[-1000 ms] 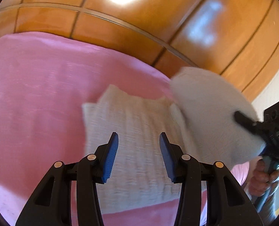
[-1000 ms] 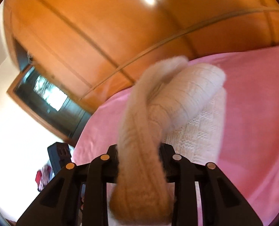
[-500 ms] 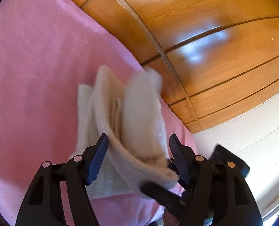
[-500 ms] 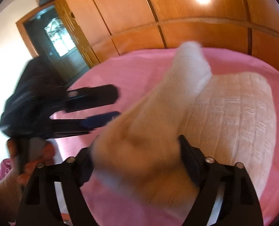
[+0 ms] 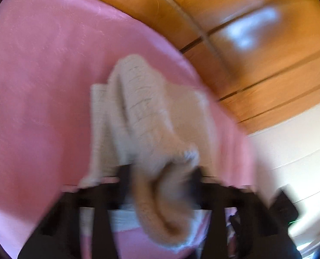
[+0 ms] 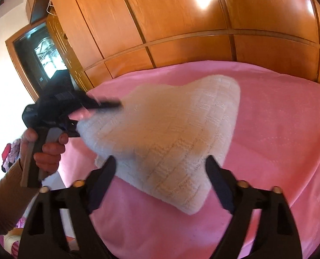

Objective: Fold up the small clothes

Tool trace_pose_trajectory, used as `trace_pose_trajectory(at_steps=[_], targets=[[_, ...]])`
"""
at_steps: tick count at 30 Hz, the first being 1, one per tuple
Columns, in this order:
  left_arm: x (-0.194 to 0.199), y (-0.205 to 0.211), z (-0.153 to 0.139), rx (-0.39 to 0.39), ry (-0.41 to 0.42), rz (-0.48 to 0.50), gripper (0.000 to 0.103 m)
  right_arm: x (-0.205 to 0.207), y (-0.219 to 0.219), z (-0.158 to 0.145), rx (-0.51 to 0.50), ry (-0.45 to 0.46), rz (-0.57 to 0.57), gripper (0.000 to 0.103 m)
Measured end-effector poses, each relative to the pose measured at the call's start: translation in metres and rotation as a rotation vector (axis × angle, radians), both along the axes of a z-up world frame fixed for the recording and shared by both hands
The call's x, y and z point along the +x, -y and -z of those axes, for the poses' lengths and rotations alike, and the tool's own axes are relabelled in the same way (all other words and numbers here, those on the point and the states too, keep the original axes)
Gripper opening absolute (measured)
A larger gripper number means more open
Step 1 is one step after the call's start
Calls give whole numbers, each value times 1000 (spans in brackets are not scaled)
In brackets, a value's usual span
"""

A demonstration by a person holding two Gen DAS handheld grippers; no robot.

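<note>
The cream waffle-knit small garment (image 6: 170,129) lies half-folded on the pink bedspread (image 6: 278,133), one edge lifted at its left. The left claw (image 5: 160,179) is clenched on that bunched edge; the right claw (image 6: 160,172) stands released, jaws wide, just short of the cloth. To do well, I judge: carry the lifted edge across level, lay it flush, then smooth.
</note>
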State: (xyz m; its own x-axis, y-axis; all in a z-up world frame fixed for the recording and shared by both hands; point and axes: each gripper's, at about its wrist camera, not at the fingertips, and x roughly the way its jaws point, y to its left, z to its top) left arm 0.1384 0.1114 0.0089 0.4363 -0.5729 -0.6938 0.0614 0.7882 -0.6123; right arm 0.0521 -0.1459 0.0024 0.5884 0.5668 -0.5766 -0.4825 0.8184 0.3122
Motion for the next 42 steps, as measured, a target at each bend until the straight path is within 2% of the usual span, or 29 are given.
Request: trace_pose_trajectory(at_steps=[1, 2, 4, 6, 7, 9, 10, 11, 12, 14, 16, 18, 19, 20, 24, 29, 32, 36, 39, 42], targets=[[-7, 2, 0, 68, 23, -1, 19, -1, 0, 2, -2, -1, -5, 63], [-11, 3, 0, 90, 32, -2, 18, 2, -5, 7, -18, -5, -6, 56], [-27, 1, 12, 145, 21, -24, 18, 5, -10, 27, -82, -53, -14, 50], [-36, 0, 29, 186, 10, -39, 18, 10, -18, 49, -128, -96, -19, 49], [-41, -2, 35, 184, 28, -53, 19, 9, -19, 57, -135, -80, -20, 49], [-44, -3, 32, 182, 42, -86, 26, 10, -21, 57, -129, -64, -11, 49], [-45, -2, 27, 205, 49, -108, 34, 11, -21, 54, -129, -66, -10, 49], [-50, -1, 21, 239, 60, -128, 45, 12, -22, 50, -135, -63, -12, 50], [-52, 3, 12, 318, 82, -167, 60, 8, -20, 48, -141, -58, -17, 50], [-54, 9, -1, 385, 144, -182, 62, 6, -17, 40, -134, -48, -34, 62], [-54, 12, -13, 401, 189, -167, 64, 1, -11, 34, -116, -37, -29, 72], [-47, 15, -20, 414, 214, -151, 71, -3, 0, 24, -88, -21, -1, 79], [-43, 16, -20, 415, 218, -151, 72, 1, 6, 17, -60, -22, 18, 84], [-37, 15, -20, 407, 210, -150, 72, 7, 11, 13, -30, -29, 36, 90], [-22, 16, -12, 338, 156, -89, 72, 36, 30, 11, 72, -92, 83, 96], [-1, 20, 9, 297, 114, -10, 72, 90, 38, 32, 169, -230, 125, 99], [7, 12, 22, 207, 97, 24, 73, 112, 42, 42, 197, -277, 127, 99], [16, -5, 39, 59, 78, 89, 72, 130, 40, 57, 258, -329, 76, 100], [22, -19, 58, -84, 43, 101, 65, 139, 32, 66, 294, -351, 15, 100], [20, -23, 65, -155, 63, 110, 54, 145, 20, 68, 288, -343, -39, 94]])
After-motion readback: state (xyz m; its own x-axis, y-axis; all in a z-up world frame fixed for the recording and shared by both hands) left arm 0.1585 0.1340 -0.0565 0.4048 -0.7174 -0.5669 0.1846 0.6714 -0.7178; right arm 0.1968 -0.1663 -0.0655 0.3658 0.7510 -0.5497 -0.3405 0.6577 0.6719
